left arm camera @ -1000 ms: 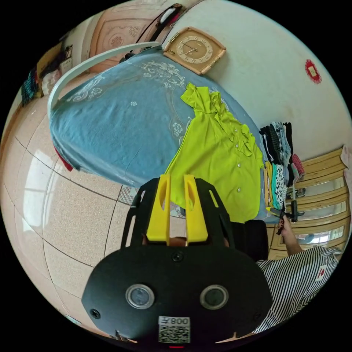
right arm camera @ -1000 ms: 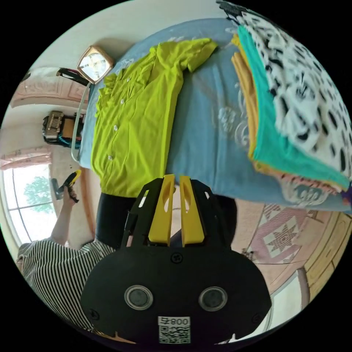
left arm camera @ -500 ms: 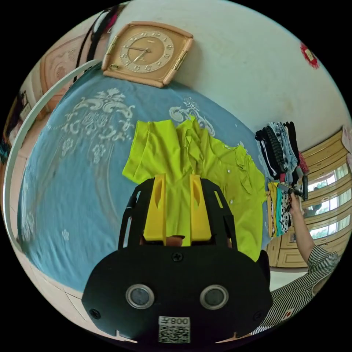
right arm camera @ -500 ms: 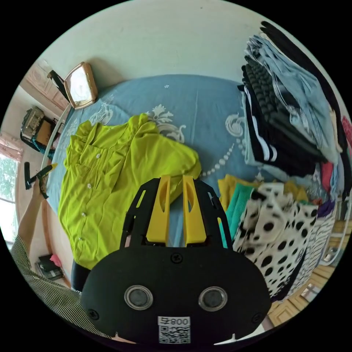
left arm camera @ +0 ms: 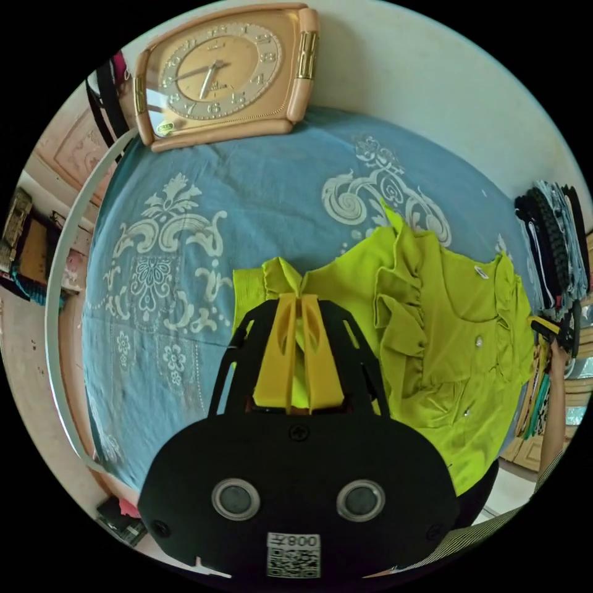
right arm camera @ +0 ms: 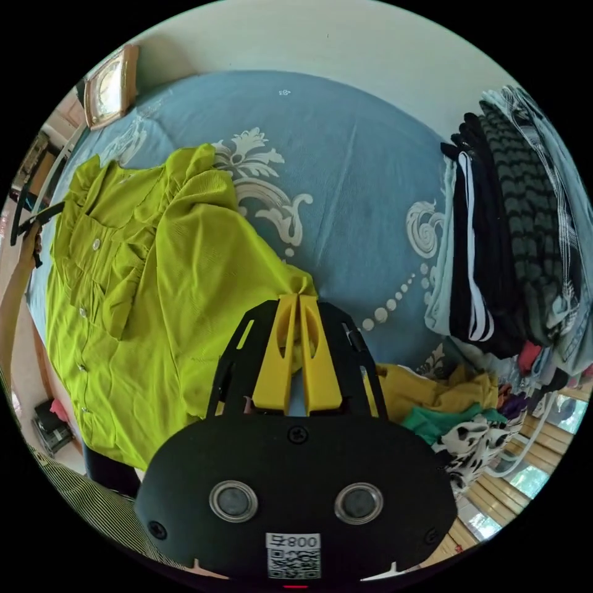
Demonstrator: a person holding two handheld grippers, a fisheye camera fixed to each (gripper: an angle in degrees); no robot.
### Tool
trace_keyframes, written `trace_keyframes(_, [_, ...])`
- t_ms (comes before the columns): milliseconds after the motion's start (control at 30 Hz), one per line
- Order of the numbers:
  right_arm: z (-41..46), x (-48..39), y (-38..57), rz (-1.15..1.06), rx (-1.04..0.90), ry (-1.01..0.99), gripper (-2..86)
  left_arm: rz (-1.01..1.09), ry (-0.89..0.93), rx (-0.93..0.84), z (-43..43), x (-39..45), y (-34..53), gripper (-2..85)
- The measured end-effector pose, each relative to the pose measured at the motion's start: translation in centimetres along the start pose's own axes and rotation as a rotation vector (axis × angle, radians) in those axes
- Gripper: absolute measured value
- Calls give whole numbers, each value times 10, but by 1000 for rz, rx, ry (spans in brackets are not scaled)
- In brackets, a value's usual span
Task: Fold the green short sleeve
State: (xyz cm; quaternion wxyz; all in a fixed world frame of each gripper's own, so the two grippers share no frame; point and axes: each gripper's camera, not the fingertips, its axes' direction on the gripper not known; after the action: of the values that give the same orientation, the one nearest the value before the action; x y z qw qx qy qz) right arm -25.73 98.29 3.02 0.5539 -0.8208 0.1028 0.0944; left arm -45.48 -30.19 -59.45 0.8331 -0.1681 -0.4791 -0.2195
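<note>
Opening stage of the fold. The green short sleeve shirt point(left arm camera: 432, 346) lies spread, button side up, on the blue patterned bed cover point(left arm camera: 185, 235), its frilled placket and collar rumpled and no fold yet laid across the body. In the left gripper view, the left gripper point(left arm camera: 299, 302) has its yellow fingers point(left arm camera: 278, 352) brought together on a bunched edge of one sleeve point(left arm camera: 265, 281), cloth pinched between the tips. In the right gripper view, the right gripper point(right arm camera: 299, 302) is likewise closed narrow on the gathered tip of the other sleeve point(right arm camera: 296, 281), which rises in a small peak at the fingers. Both sleeves are thus taken up (the hold appears firm in each view); judged from this, what remains is to carry each sleeve inward over the chest, then double the body. A clock point(left arm camera: 216, 71) leans against the wall at the bed's far side; stacked folded clothes point(right arm camera: 513, 235) sit just beside the shirt, near the right gripper.
</note>
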Motion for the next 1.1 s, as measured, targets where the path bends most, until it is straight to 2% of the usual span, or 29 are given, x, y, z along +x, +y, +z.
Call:
trace_keyframes(100, [-25,6,-23,-14,40,81,4,-12,-34,69,-18,-7,-4,16])
trace_keyframes(300, [-79,47,-69,43,132,47,2,-93,39,188,-51,-34,-21,15])
trace_keyframes(400, [-64,54,-93,32,22,6,1,-127,53,168,-34,-34,-27,21])
trace_keyframes(467, [-42,55,-102,36,-60,57,1,-139,38,105,-13,-33,-29,28])
trace_keyframes(533, [-28,61,-107,72,-85,-5,3,-164,57,92,-3,-34,-27,37])
trace_keyframes(733, [-77,72,-119,145,253,-133,36,-108,152,277,-40,-41,-35,73])
trace_keyframes(833, [-99,46,-148,38,363,-199,66,-8,216,293,-45,-24,-59,82])
trace_keyframes(900, [-94,15,-183,-73,326,-202,77,75,240,227,-31,2,-82,88])
trace_keyframes(1100, [-44,-28,-249,-183,121,-190,83,188,173,88,15,51,-125,90])
